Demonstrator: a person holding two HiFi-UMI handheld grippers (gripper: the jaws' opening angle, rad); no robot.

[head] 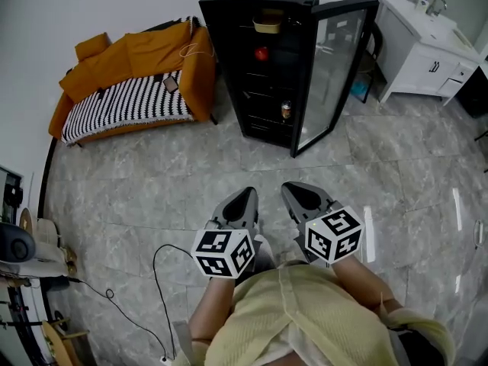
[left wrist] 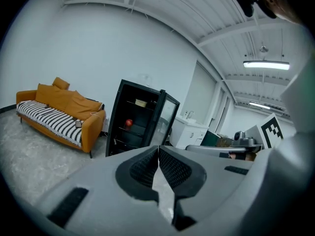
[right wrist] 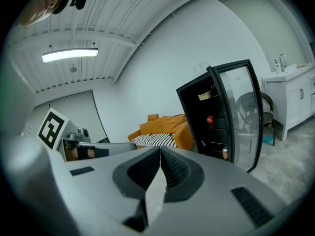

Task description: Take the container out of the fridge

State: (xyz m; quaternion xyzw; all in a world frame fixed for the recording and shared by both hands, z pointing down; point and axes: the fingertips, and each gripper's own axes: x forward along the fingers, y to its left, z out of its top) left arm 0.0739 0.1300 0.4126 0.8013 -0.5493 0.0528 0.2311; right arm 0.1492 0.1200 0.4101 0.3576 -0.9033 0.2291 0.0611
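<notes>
The black fridge (head: 263, 59) stands across the floor with its glass door (head: 335, 67) swung open to the right. A pale yellow container (head: 268, 25) sits on the top shelf, also seen as a small container (left wrist: 141, 103) in the left gripper view and a container (right wrist: 205, 96) in the right gripper view. Below it are a red apple (head: 261, 53) and a can (head: 286, 110). My left gripper (head: 245, 194) and right gripper (head: 293, 189) are side by side over the floor, well short of the fridge. The jaws of both are pressed together with nothing between them.
An orange sofa (head: 130, 78) with a striped blanket stands left of the fridge. A white sink cabinet (head: 427, 48) is at the back right. A black cable (head: 156, 280) lies on the grey tiled floor near my left side, with shelving clutter at the far left.
</notes>
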